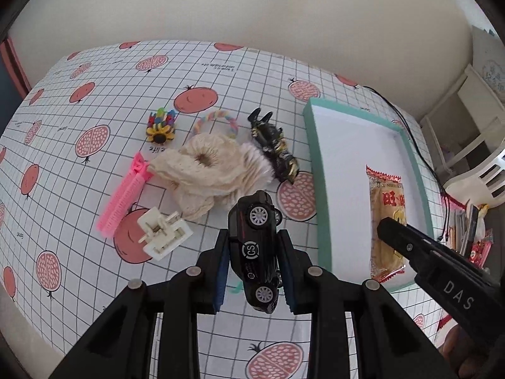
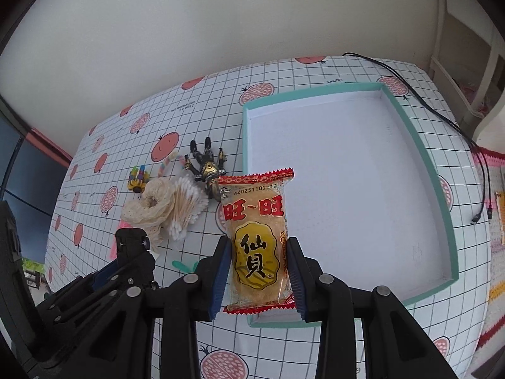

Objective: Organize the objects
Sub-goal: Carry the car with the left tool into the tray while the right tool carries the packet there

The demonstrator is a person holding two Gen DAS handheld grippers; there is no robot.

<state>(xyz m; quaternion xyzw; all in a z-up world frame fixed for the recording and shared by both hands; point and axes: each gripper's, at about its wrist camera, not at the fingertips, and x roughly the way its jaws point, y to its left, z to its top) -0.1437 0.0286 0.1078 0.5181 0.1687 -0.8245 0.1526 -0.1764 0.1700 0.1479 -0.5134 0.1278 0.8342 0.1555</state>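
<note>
Left wrist view — left gripper [image 1: 254, 263] jaws pinching toy car [image 1: 256, 252]; right gripper [image 2: 259, 267] jaws apparently pinching cracker packet [image 2: 257, 243].

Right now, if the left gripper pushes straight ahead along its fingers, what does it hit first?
Probably the cream knit scrunchie lying just beyond the black toy car that the left gripper is clamping. Depth is unclear; held high, it might pass over.

A home is suggested. The table [image 1: 94, 101] is covered with a checked cloth printed with pomegranates, and a plain cream wall [image 1: 252, 9] is seen behind it. White furniture [image 1: 467, 107] with open shelves is seen to the right, and a charging cable [image 2: 442, 117] is laid across the table's corner.
</note>
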